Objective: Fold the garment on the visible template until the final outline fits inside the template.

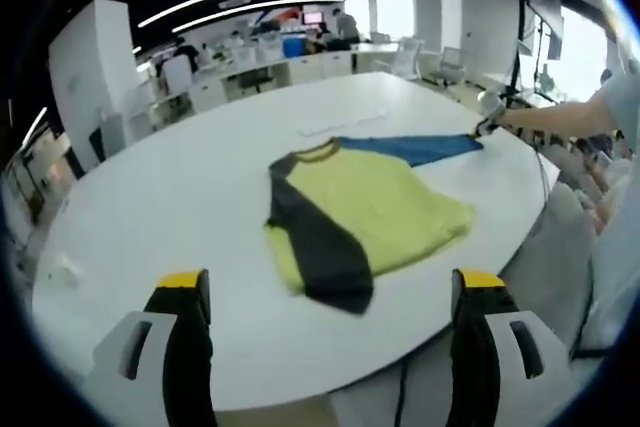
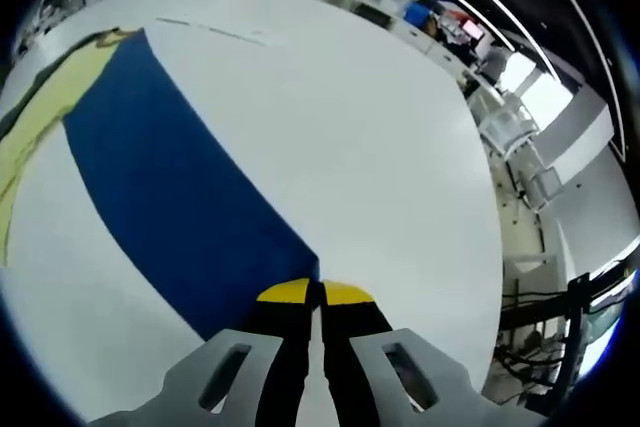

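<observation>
Currently the right claw (image 2: 318, 292) is closed on the blue sleeve (image 2: 170, 187) of the garment (image 1: 365, 212), which lies spread on the white surface (image 1: 180, 197); the left claw (image 1: 330, 282) hangs open at its six o'clock.

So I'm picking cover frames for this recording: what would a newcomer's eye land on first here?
Probably the yellow shirt lying flat mid-way across the big white table, with one dark sleeve folded across its body. Next, the blue sleeve stretched out to the side, its cuff pinched in the right gripper; the left gripper hangs open at the near edge.
</observation>
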`<action>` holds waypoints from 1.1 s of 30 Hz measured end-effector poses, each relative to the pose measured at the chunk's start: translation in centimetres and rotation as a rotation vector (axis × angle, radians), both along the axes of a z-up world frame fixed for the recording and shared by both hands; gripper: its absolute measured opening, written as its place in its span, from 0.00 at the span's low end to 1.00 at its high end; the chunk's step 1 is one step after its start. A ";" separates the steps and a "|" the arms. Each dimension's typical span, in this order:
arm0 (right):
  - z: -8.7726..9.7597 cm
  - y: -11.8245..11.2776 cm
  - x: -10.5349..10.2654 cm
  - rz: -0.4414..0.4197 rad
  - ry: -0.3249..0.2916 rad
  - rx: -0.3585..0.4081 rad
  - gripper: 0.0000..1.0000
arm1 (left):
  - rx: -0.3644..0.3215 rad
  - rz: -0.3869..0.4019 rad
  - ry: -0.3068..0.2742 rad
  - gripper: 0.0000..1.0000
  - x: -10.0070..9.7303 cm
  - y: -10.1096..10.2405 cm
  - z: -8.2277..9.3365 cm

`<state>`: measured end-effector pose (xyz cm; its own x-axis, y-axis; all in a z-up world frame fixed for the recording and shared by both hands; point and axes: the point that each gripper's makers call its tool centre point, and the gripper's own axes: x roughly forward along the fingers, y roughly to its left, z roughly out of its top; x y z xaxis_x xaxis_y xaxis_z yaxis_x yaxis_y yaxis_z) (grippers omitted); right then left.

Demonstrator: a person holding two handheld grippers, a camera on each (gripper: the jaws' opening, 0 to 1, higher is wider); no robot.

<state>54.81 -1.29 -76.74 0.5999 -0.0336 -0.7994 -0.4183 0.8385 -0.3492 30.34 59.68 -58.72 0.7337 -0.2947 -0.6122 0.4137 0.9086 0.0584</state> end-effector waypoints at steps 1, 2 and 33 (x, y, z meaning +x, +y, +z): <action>0.1 -0.1 0.1 -0.002 -0.006 -0.010 0.04 | 0.002 -0.001 -0.001 0.97 0.0 0.0 0.0; 0.2 -0.2 0.1 0.000 -0.010 -0.018 0.04 | 0.003 -0.002 -0.002 0.97 0.0 0.0 0.1; 3.3 2.9 -1.7 0.042 -0.115 0.066 0.36 | -0.004 -0.030 -0.037 0.96 0.3 -0.6 0.8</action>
